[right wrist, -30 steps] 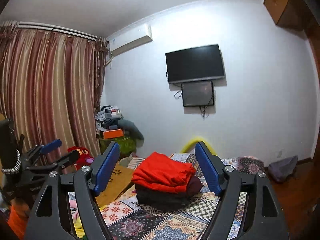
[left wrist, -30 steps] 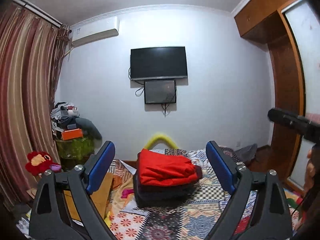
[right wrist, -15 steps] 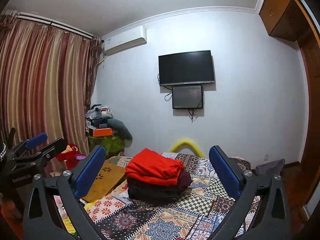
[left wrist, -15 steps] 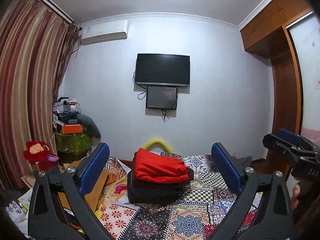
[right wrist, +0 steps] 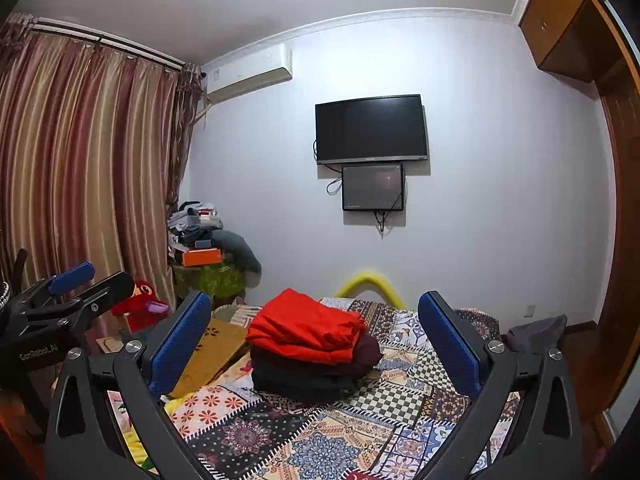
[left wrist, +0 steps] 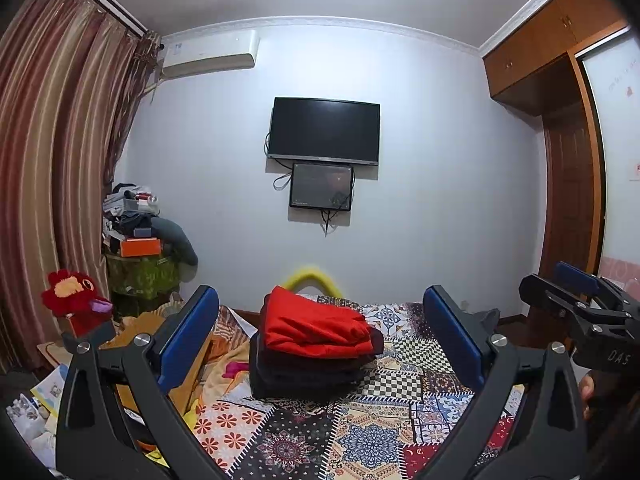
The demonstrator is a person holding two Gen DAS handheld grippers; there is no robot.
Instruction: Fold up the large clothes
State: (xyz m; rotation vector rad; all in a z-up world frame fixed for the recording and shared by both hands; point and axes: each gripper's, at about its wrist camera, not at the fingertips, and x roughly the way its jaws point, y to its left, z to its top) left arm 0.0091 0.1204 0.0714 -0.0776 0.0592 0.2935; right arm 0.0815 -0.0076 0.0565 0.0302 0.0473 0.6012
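Observation:
A stack of folded clothes sits in the middle of the bed, a red garment (left wrist: 312,328) on top of dark ones (left wrist: 308,376). It also shows in the right wrist view (right wrist: 308,332). My left gripper (left wrist: 320,340) is open and empty, held above the bed in front of the stack. My right gripper (right wrist: 314,340) is open and empty, beside it at the same height. The right gripper shows at the right edge of the left wrist view (left wrist: 576,308). The left gripper shows at the left edge of the right wrist view (right wrist: 72,288).
A patchwork bedspread (left wrist: 360,432) covers the bed. A mustard cloth (right wrist: 212,352) lies at its left side. A red plush toy (left wrist: 74,300) and a cluttered green stand (left wrist: 140,272) are left. A TV (left wrist: 324,130) hangs on the far wall. A wooden wardrobe (left wrist: 568,200) is right.
Both grippers have drawn back and levelled, so the stack looks smaller and lower in view. Both have stayed open and empty.

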